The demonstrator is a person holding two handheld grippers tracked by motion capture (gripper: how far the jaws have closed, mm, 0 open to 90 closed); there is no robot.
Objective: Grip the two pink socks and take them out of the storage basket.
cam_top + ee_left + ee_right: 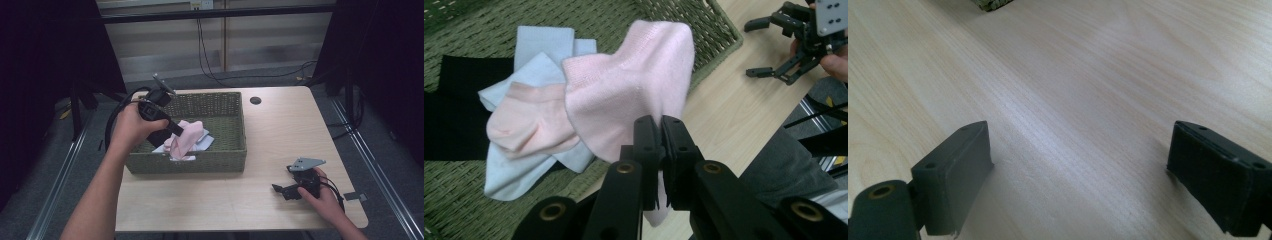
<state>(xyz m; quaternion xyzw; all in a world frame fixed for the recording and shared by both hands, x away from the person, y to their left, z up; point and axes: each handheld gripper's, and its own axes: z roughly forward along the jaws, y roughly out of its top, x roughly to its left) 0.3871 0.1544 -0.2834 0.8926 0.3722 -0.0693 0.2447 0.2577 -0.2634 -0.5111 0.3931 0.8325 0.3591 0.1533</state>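
My left gripper (660,131) has its jaws pressed together on a pink sock (634,95). The sock rises from the jaws and hangs over the near wall of the green wicker basket (235,155), its long axis going away from me toward the basket's inside. Just behind it, on the basket floor, I count one more pink sock (526,117), two light blue socks (544,47) and one black cloth (454,107). My right gripper (1078,165) rests on the wooden table (1088,80), well apart from the basket, with its jaws spread wide and nothing between them. So the left hand is the nearer one to the socks.
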